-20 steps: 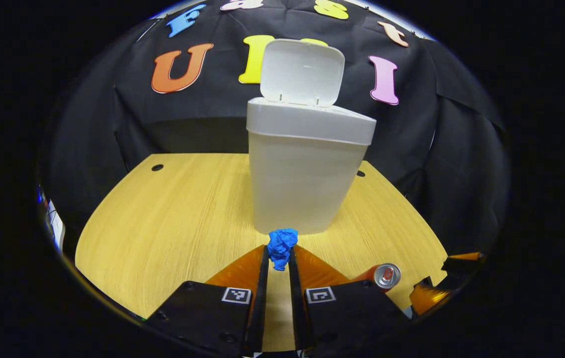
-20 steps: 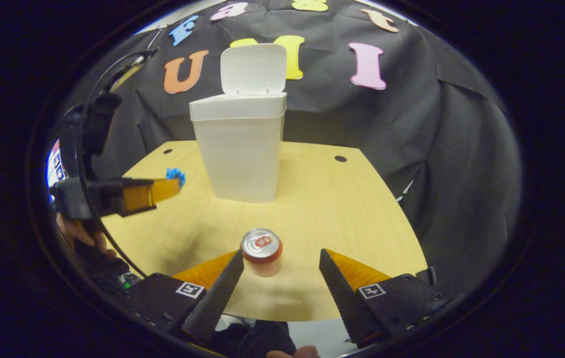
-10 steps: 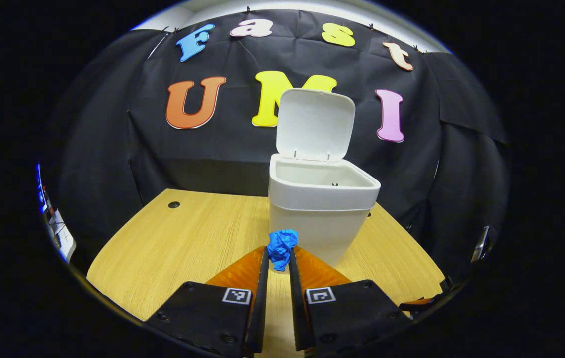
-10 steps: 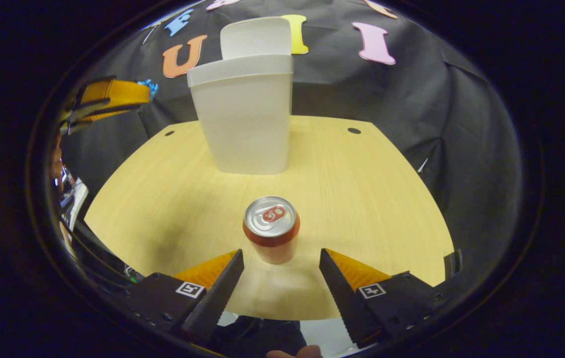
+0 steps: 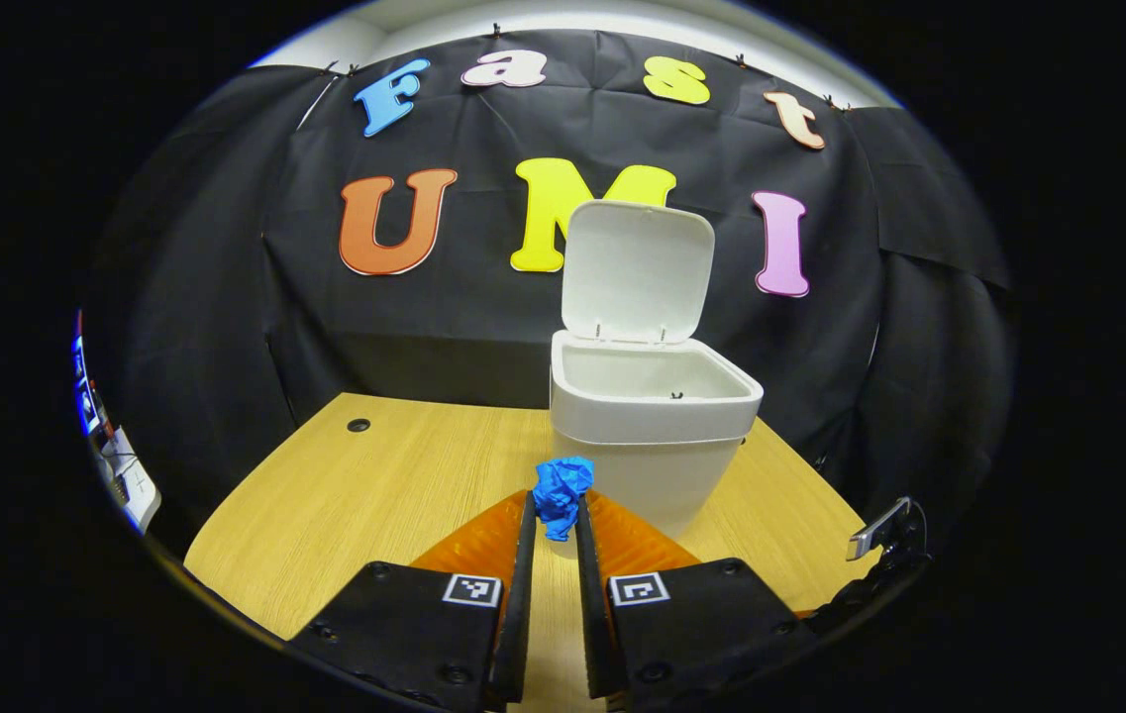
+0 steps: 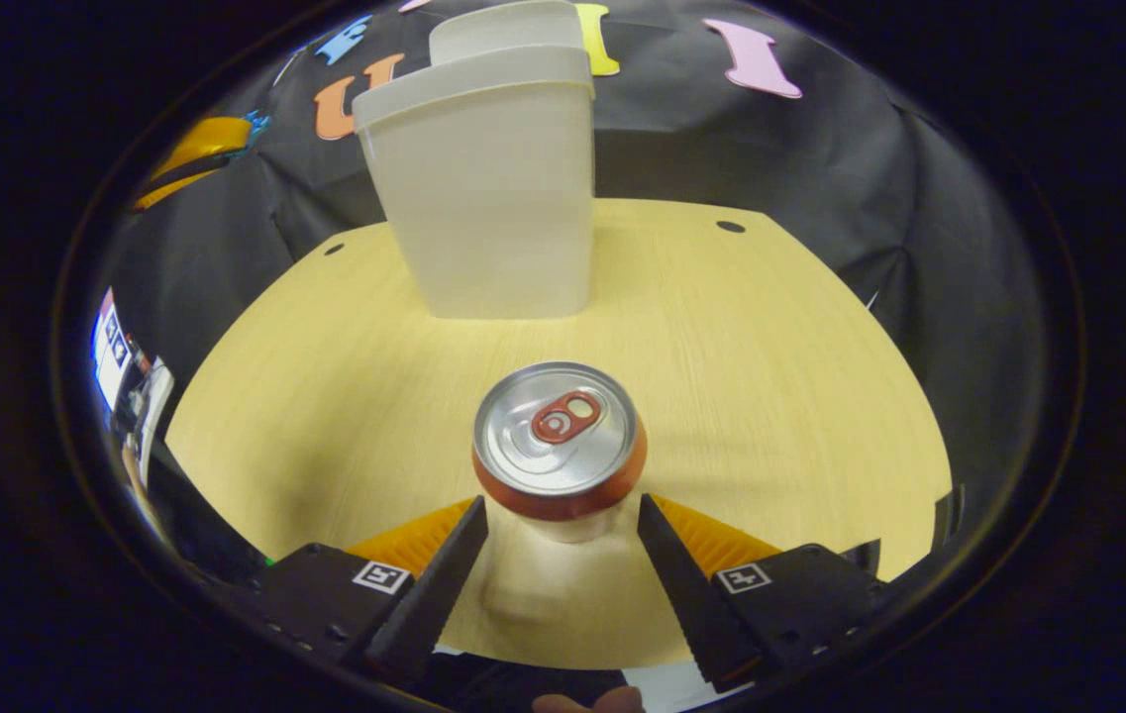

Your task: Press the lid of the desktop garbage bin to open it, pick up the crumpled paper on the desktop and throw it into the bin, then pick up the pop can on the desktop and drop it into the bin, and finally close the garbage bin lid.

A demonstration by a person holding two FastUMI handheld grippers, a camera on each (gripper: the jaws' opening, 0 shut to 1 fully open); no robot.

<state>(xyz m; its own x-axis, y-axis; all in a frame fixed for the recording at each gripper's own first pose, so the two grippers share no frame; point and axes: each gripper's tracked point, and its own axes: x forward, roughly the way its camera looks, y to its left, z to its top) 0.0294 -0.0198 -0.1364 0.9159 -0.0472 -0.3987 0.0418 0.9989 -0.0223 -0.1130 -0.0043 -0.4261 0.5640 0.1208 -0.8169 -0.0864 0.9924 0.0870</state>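
Note:
The white bin (image 5: 657,446) stands on the wooden table (image 5: 374,485) with its lid (image 5: 637,272) swung up and its inside showing. My left gripper (image 5: 553,510) is shut on the blue crumpled paper (image 5: 563,490), held in the air just short of the bin and a little to its left. In the right gripper view the pop can (image 6: 560,446) stands upright between the fingers of my open right gripper (image 6: 560,507), one on each side of its lower part. Behind it rises the bin (image 6: 488,198). The left gripper (image 6: 191,153) hangs high at the far left.
The table has a cable hole at the back left (image 5: 358,425) and another at the back right (image 6: 729,227). The black cloth wall runs close behind the bin. A lit screen (image 5: 117,475) shows past the table's left edge.
My left gripper has risen with the paper, so the bin's open top now shows from above. My right gripper has moved forward, and the can now stands between its fingers.

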